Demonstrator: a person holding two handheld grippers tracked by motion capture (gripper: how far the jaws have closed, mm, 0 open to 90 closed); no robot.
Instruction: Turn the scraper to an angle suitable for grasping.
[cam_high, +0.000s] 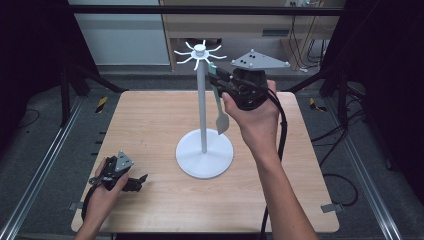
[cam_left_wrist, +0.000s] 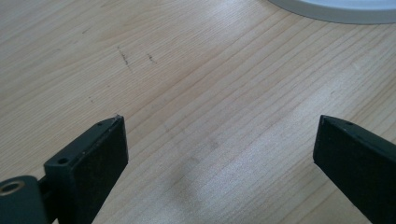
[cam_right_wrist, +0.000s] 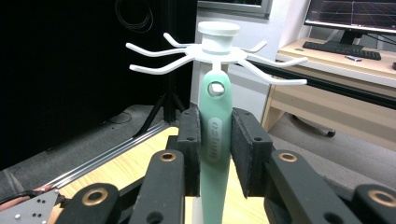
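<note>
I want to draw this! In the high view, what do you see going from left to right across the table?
Left gripper → white stand → mint-green spatula → right gripper.

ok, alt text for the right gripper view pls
The right gripper clamps the mint-green handle of a utensil, holding its hanging hole up at a hook of a white rack. Behind are a dark curtain, a wooden desk and a monitor.

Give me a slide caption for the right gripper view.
Right gripper holds a mint-green spatula up to the hooks of a white stand.
</note>
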